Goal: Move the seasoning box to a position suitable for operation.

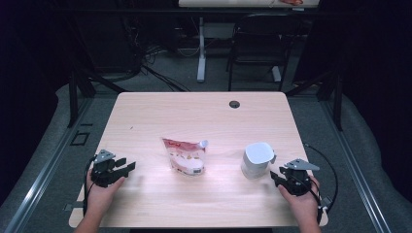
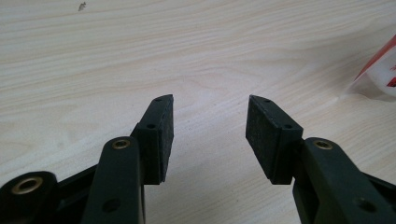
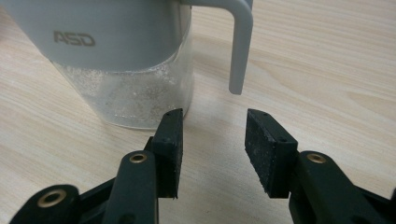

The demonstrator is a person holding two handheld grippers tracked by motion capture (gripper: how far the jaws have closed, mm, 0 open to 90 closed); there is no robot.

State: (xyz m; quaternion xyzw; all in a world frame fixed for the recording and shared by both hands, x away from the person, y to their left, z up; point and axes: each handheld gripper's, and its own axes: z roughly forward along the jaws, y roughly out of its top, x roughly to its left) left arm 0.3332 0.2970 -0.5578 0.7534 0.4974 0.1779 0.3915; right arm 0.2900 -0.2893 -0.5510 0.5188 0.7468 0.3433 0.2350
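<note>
A red and white spouted pouch [image 1: 184, 156] lies in the middle of the wooden table [image 1: 194, 116]; its edge [image 2: 380, 70] shows at the right of the left gripper view. A grey-lidded clear jug [image 1: 256, 160] stands to the pouch's right. In the right gripper view the jug [image 3: 116, 60] is close ahead, with its handle [image 3: 239, 46] hanging down. My left gripper [image 1: 127, 167] rests at the table's front left, open and empty [image 2: 209, 135], well left of the pouch. My right gripper [image 1: 275, 176] sits just in front and right of the jug, open and empty [image 3: 212, 149].
A round cable hole [image 1: 234, 104] lies near the table's far edge. Behind the table stand a black chair [image 1: 260, 43] and a white desk leg [image 1: 201, 48]. Bare wood lies between the pouch and the front edge.
</note>
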